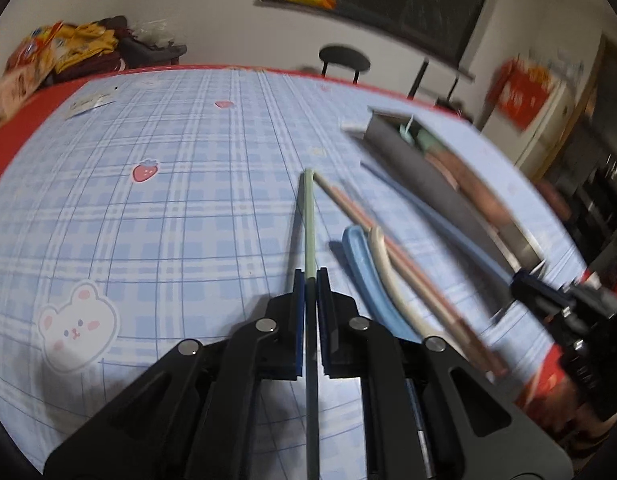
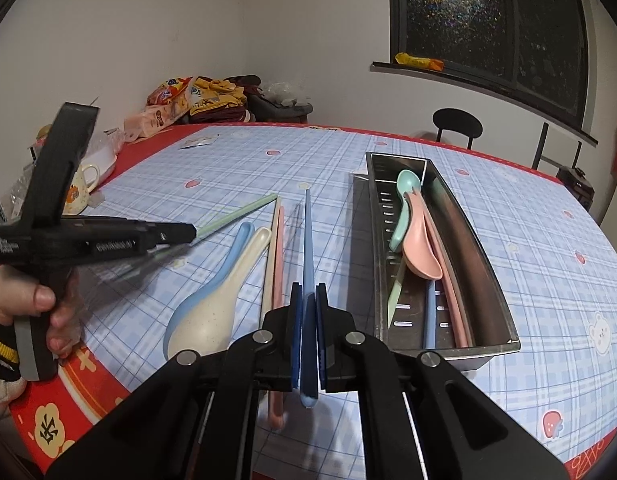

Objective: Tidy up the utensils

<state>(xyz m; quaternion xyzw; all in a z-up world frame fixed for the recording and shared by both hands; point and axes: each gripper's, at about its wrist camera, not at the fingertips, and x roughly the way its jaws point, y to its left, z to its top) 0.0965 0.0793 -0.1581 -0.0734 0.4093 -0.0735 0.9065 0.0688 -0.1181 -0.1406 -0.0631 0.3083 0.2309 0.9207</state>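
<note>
A: Left gripper (image 1: 309, 280)?
B: Closed on the green chopstick (image 1: 308, 216), tip raised above the cloth (image 1: 168, 208).
A: Right gripper (image 2: 308, 296)?
B: Clamped on the blue chopstick (image 2: 307, 240), just left of the tray (image 2: 504, 292) (spoons inside).
A: Free space?
B: Bare cloth left of the spoons (image 2: 216, 304); pink chopsticks (image 2: 277, 248) lie alongside, near the table edge.

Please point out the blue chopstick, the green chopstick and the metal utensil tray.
blue chopstick (image 2: 307, 240): right wrist view, mid shaft beyond the fingers.
green chopstick (image 1: 309, 220): left wrist view, mid shaft ahead of the fingers.
metal utensil tray (image 2: 493, 280): right wrist view, right rim.
</note>
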